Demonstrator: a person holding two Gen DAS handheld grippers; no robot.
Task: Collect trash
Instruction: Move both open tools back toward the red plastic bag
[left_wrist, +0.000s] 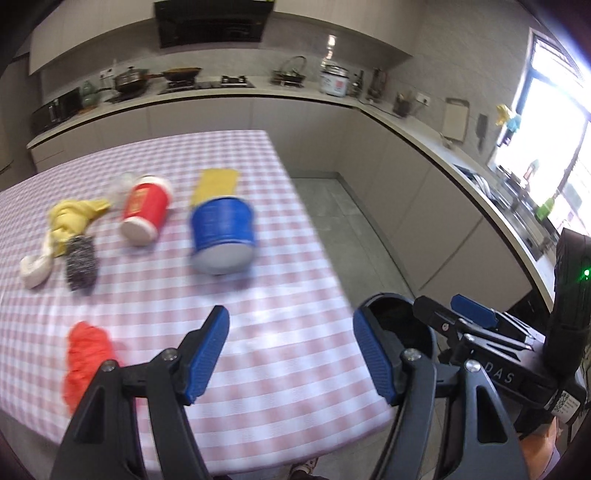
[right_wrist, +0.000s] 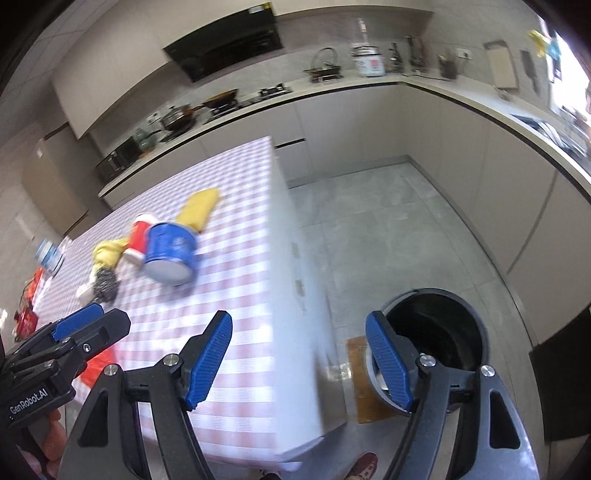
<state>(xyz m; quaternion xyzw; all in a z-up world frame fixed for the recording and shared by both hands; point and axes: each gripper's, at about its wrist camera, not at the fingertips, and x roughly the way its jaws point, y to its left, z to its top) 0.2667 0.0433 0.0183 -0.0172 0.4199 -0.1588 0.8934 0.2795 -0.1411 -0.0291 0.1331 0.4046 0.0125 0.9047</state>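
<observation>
On the pink checked table a blue cup and a red cup lie on their sides. Beside them are a yellow glove, a steel scourer, a yellow cloth and a crumpled red bag. My left gripper is open over the table's near edge with nothing between its fingers. My right gripper is open and holds nothing, straddling the table's corner and a black round trash bin on the floor.
The bin stands on a brown mat by the table's right edge. Grey floor runs to an L-shaped kitchen counter with pots and a rice cooker. A shoe shows below. A blurred bottle lies at the table's left.
</observation>
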